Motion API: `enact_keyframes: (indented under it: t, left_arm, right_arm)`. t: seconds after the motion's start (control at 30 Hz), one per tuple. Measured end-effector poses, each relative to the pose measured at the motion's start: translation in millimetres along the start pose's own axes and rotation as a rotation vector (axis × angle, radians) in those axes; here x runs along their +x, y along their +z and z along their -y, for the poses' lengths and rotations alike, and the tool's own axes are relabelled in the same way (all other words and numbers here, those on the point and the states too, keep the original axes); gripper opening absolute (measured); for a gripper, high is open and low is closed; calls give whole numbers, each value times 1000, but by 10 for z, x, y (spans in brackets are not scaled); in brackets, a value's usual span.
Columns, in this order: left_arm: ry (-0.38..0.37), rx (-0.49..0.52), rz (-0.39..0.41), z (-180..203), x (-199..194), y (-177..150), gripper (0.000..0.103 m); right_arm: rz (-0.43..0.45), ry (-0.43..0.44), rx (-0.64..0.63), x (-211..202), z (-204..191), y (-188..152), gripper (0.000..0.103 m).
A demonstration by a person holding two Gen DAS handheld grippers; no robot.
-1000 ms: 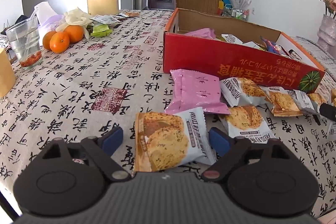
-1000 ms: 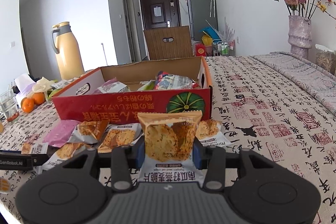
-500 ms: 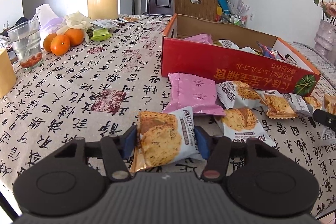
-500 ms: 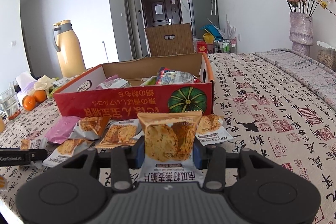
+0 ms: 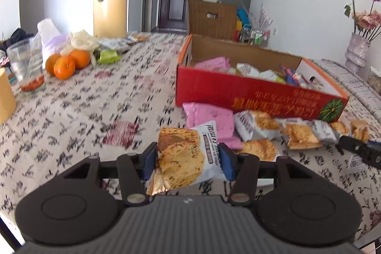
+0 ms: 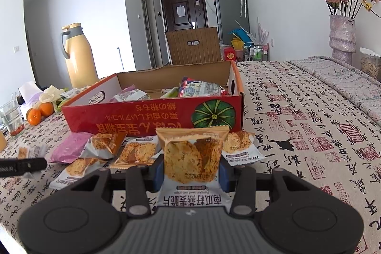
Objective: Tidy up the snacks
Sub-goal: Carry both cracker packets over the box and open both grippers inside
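We record the left hand-held gripper (image 5: 187, 160) closing, pads pressing a cracker packet (image 5: 183, 156) raised over the table (image 5: 78, 111); the right hand-held gripper (image 6: 191, 170) clamps another packet (image 6: 191, 158) before the red box (image 6: 152, 118)

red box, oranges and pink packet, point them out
red box (image 5: 250, 93), left wrist view, front wall
oranges (image 5: 64, 67), left wrist view, front orange's skin
pink packet (image 5: 209, 114), left wrist view, wrapper middle
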State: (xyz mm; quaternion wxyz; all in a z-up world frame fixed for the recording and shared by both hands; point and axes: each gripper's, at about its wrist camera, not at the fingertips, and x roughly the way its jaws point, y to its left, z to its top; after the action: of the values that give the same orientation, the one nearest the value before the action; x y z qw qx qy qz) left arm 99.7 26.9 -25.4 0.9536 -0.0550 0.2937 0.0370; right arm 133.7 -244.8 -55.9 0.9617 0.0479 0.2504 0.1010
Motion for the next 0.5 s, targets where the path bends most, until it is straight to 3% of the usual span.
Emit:
enact_keyframes:
  t: [0.5]
  left_arm:
    - [-68,65,163,431,18,726,55]
  right_arm:
    - [127,11,-44,124,-220,543,43]
